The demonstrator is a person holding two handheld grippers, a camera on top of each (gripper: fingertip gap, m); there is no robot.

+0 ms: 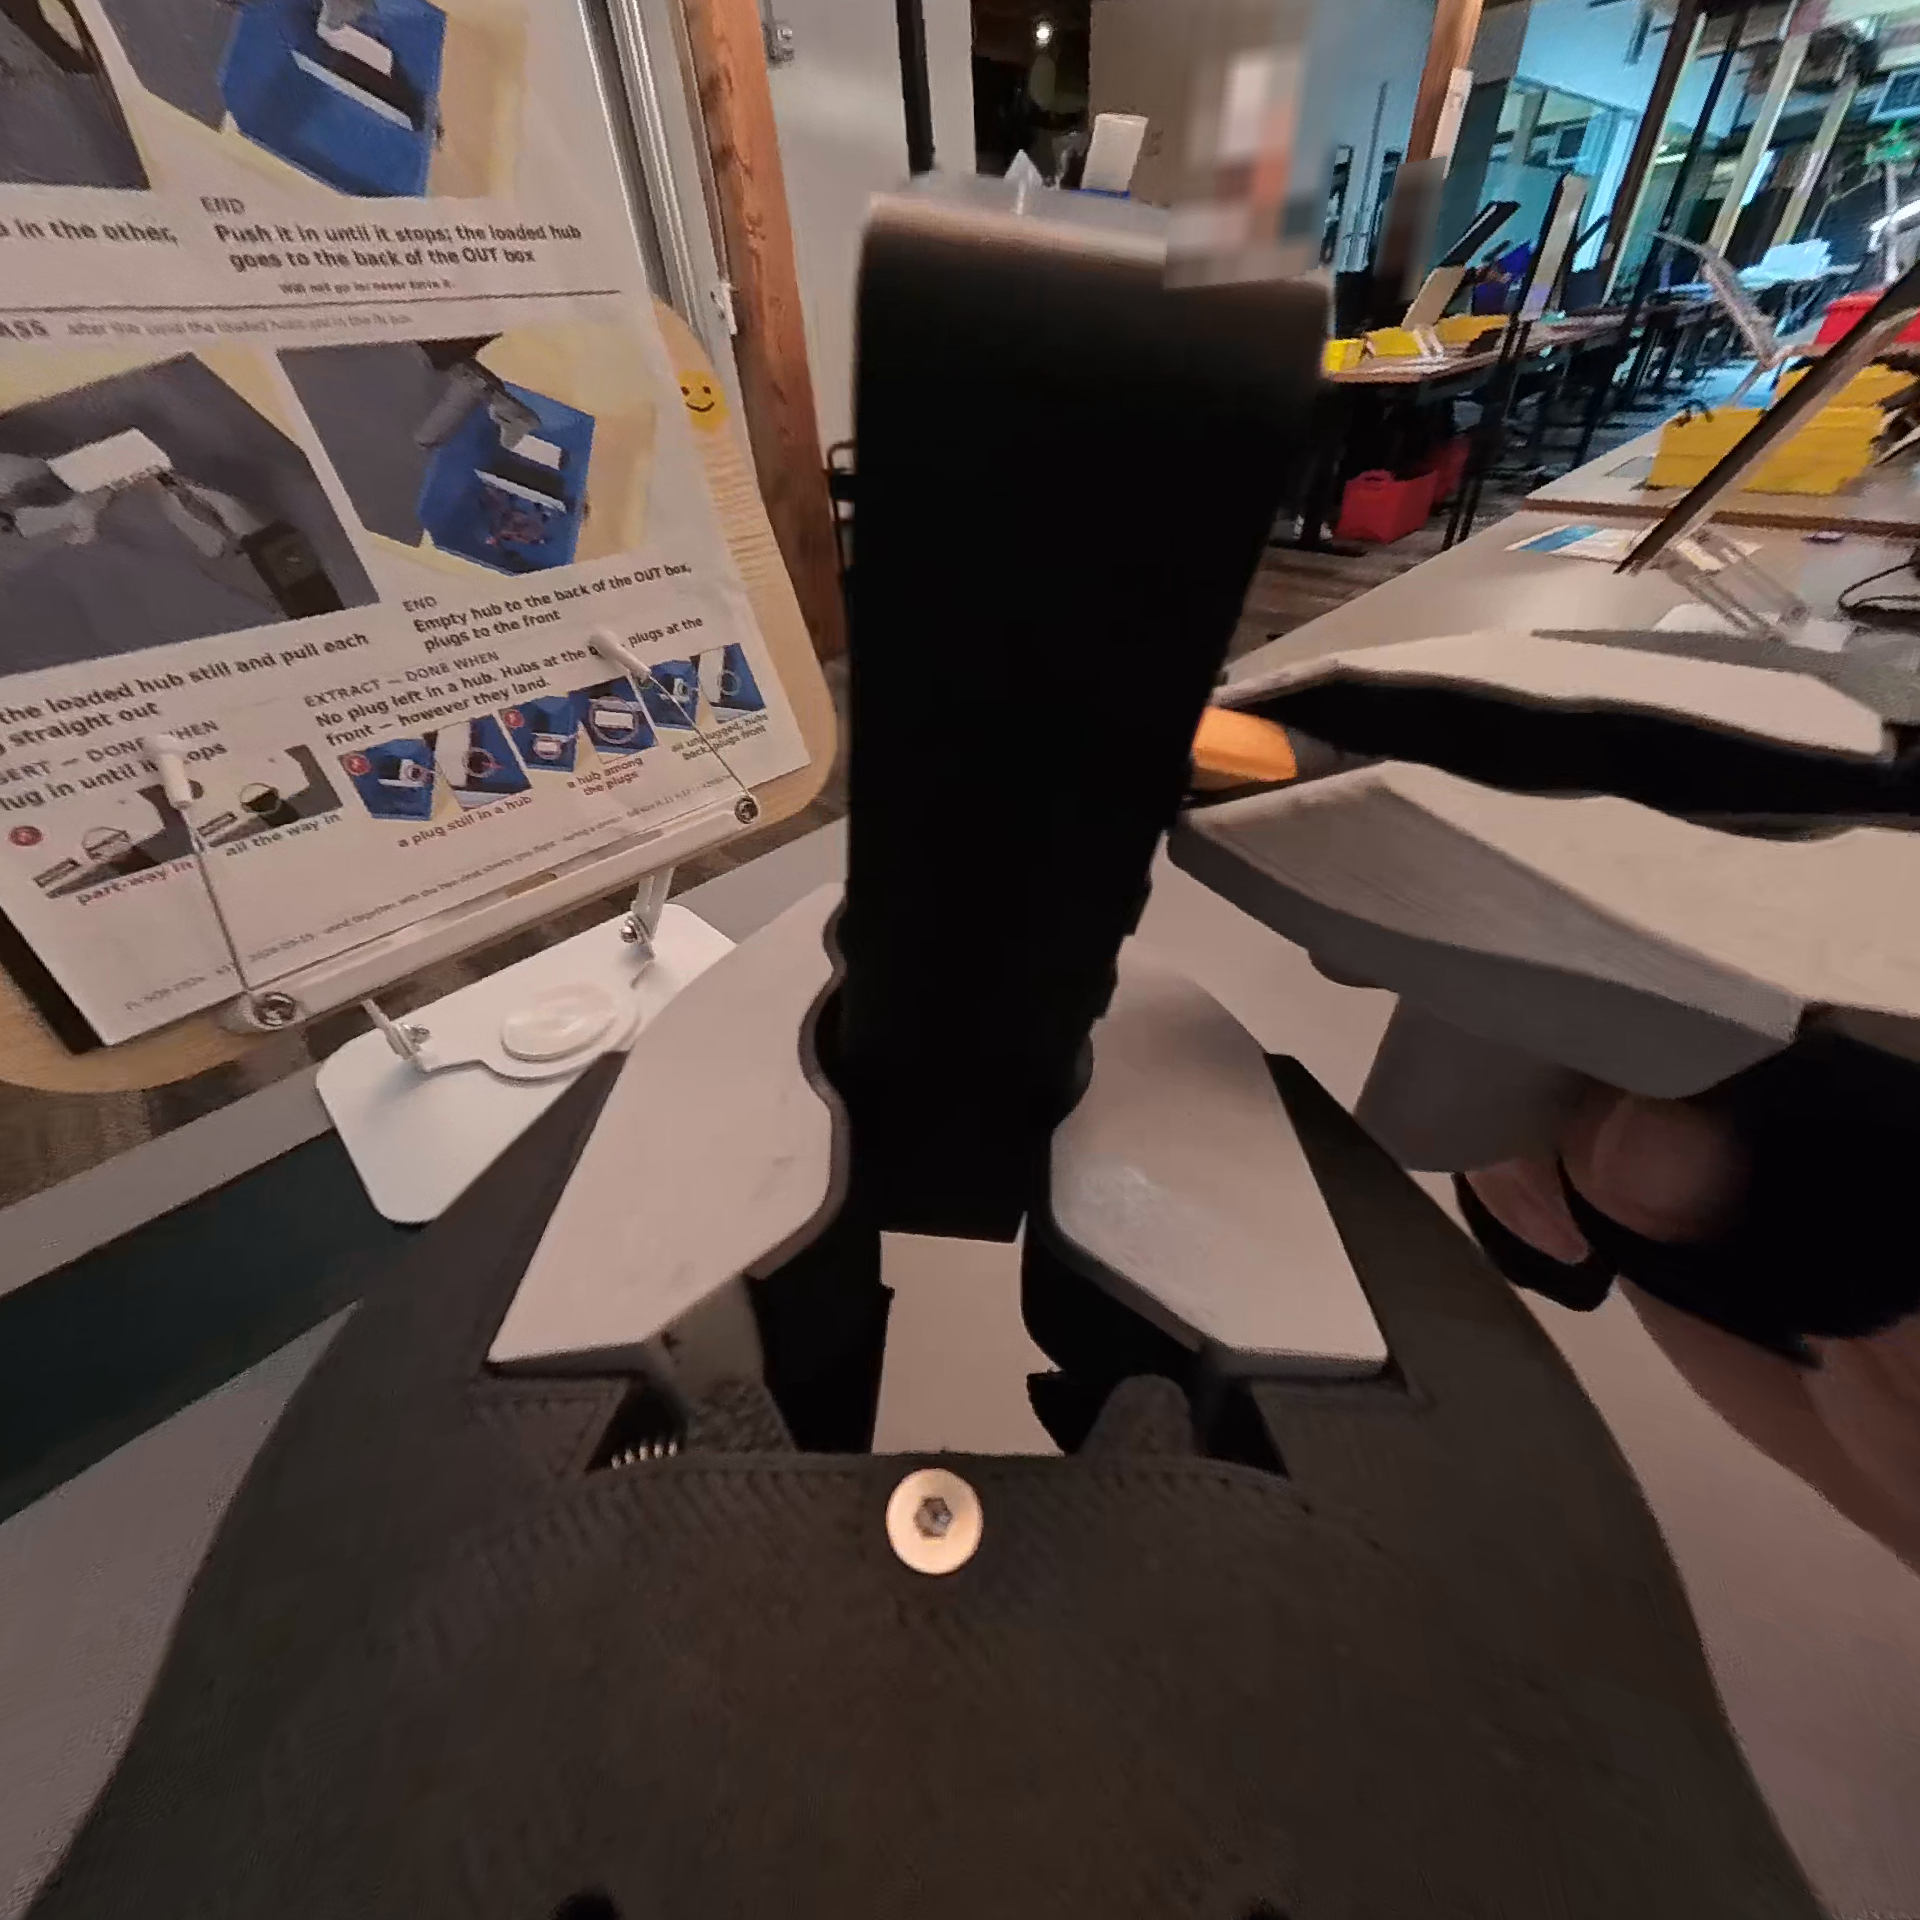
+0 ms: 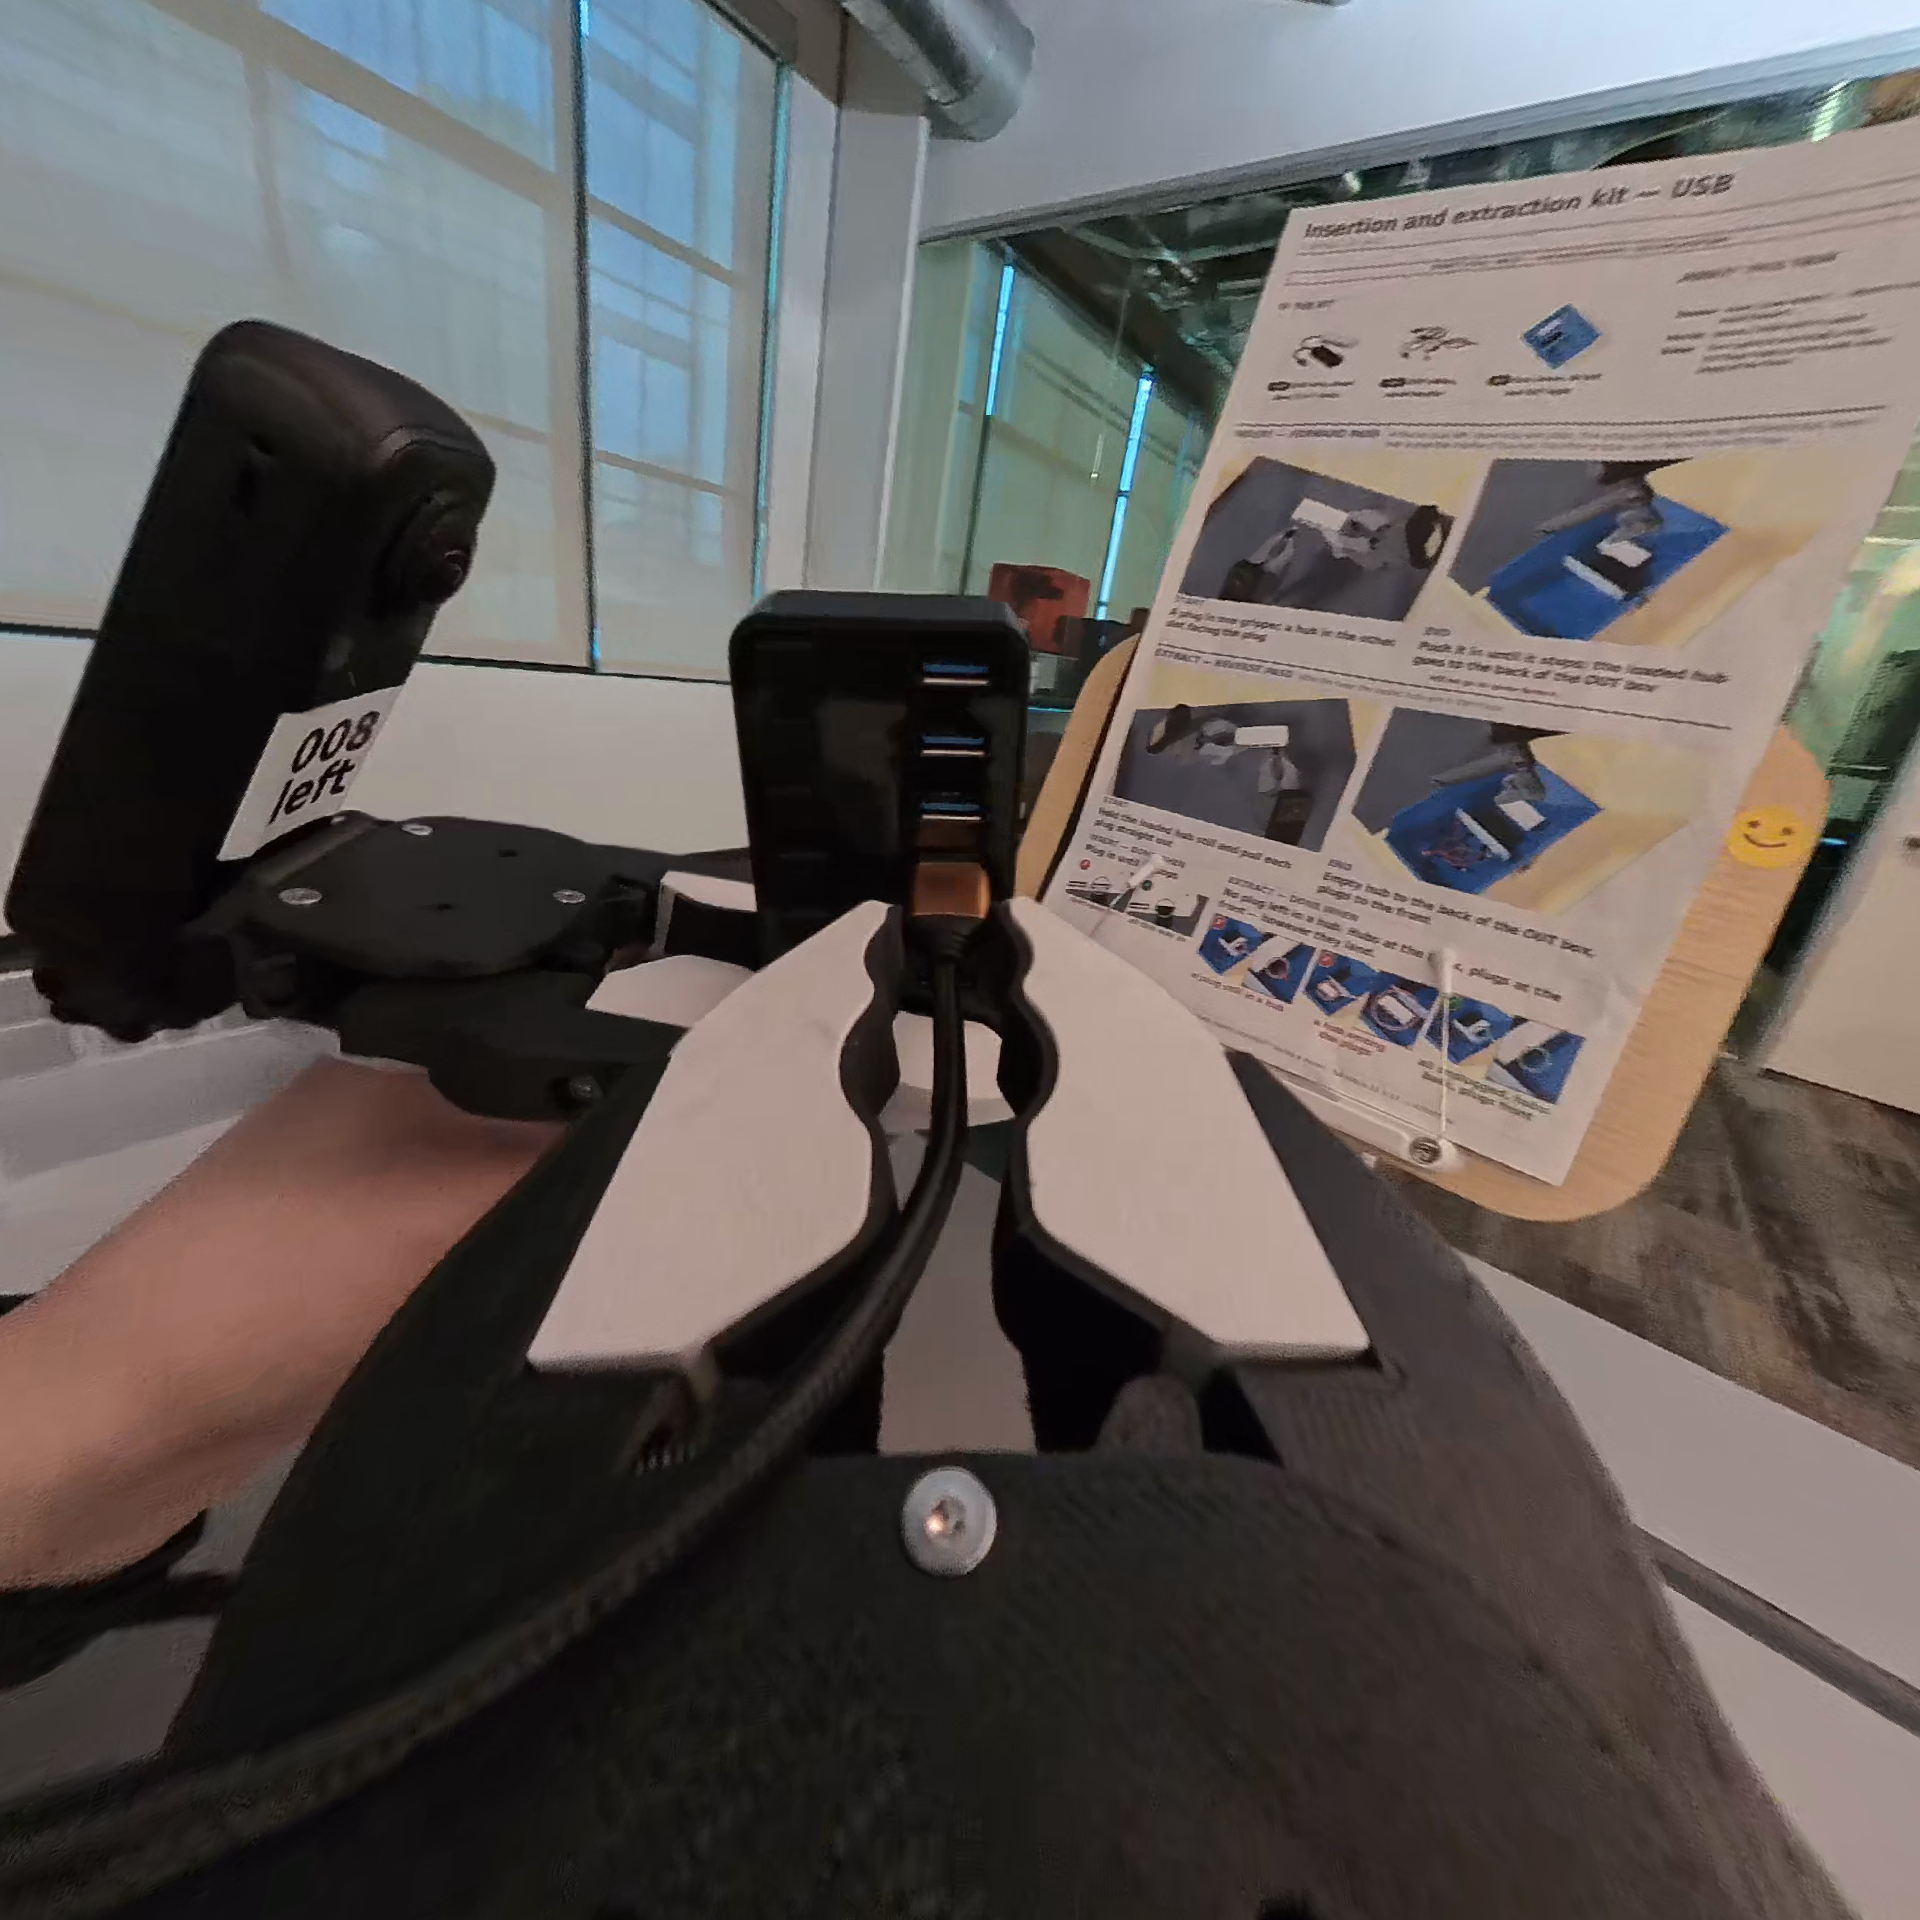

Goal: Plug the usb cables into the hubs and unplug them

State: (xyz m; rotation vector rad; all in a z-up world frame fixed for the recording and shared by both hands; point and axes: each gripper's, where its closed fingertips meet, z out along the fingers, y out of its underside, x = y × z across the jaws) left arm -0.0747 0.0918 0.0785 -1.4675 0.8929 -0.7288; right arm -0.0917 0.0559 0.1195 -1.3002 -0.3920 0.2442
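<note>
Instruction sheet [image 2: 1455, 665]: we see it propped behind the hub.
Hub [image 2: 878, 769]: black, upright; our left gripper [image 1: 940, 1049] has its jaws clamped on it.
Plug [image 2: 943, 891]: orange, at the hub's lowest visible port; our right gripper [image 2: 945, 925] pinches it.

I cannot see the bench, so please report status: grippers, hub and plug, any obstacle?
Left gripper shut on black hub, upright. Right gripper shut on orange plug, at hub's lower port. Nothing between.

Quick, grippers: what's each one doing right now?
Left gripper: shut on the hub.
Right gripper: shut on the plug, at the hub.
</note>
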